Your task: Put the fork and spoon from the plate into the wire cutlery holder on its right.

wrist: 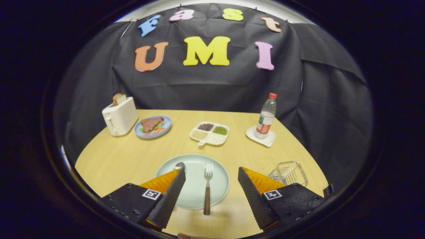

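step: looks like the very start of the first pickup. Both the fork (207,187) and the spoon (181,166) are on the plate (219,186), nothing is in the wire holder (289,173) yet.

fork: lies down the middle of the plate, tines pointing far, brown handle hanging over the near rim onto the table (116,159). It sits right in the gap between the two fingers.

spoon: on the left part of the plate, mostly hidden behind the left finger; only the bowl end peeks out.

wire holder: on the table just right of the plate, partly behind the right finger.

claw: the gripper (211,174) is spread wide, holding nothing, neither finger touching the fork.

pose: pointing forward and a bit down over the near edge of the table, centred on the fork. Can't tell how high it is above the plate.

next move: I'd guess drop lower, close on the fork handle, then lift and swing right to the holder. A thin handle lying flat could be tricky to pinch.

other stuff: toaster (119,116), plate of food (152,126), divided dish (210,132) and a bottle (266,116) along the far side, well clear.
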### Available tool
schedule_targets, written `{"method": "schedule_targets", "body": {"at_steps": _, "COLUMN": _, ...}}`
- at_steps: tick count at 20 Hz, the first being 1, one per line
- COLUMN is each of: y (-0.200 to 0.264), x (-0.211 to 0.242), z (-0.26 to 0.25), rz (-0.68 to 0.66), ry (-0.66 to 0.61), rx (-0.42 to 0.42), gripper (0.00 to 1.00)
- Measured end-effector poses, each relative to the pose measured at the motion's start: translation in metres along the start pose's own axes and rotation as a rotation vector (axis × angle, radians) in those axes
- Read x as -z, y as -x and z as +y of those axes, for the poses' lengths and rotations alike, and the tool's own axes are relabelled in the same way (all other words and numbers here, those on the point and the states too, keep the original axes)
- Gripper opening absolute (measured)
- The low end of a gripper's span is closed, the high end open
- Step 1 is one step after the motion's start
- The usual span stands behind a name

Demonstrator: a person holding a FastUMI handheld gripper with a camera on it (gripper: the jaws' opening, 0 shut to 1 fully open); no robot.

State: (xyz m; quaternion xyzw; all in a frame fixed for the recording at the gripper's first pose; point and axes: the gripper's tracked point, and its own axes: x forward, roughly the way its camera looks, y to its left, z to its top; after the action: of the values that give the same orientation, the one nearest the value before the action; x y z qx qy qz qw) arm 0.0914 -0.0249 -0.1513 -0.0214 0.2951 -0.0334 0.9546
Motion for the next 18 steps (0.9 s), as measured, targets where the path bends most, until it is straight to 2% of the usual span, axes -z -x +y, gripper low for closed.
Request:
{"method": "schedule_targets", "body": {"at_steps": 4, "y": -0.029, "x": 0.034, "z": 0.021, "rz": 0.195, "ry": -0.069, "rx": -0.095, "gripper": 0.95}}
{"method": "schedule_targets", "body": {"at_steps": 7, "y": -0.054, "x": 0.054, "z": 0.021, "rz": 0.305, "ry": -0.072, "rx": -0.086, "gripper": 0.91}}
{"method": "schedule_targets", "body": {"at_steps": 13, "y": -0.077, "x": 0.070, "z": 0.020, "rz": 0.434, "ry": -0.091, "rx": -0.049, "gripper": 0.71}}
{"method": "schedule_targets", "body": {"at_steps": 18, "y": -0.086, "x": 0.077, "z": 0.019, "rz": 0.517, "ry": -0.083, "rx": -0.006, "gripper": 0.41}}
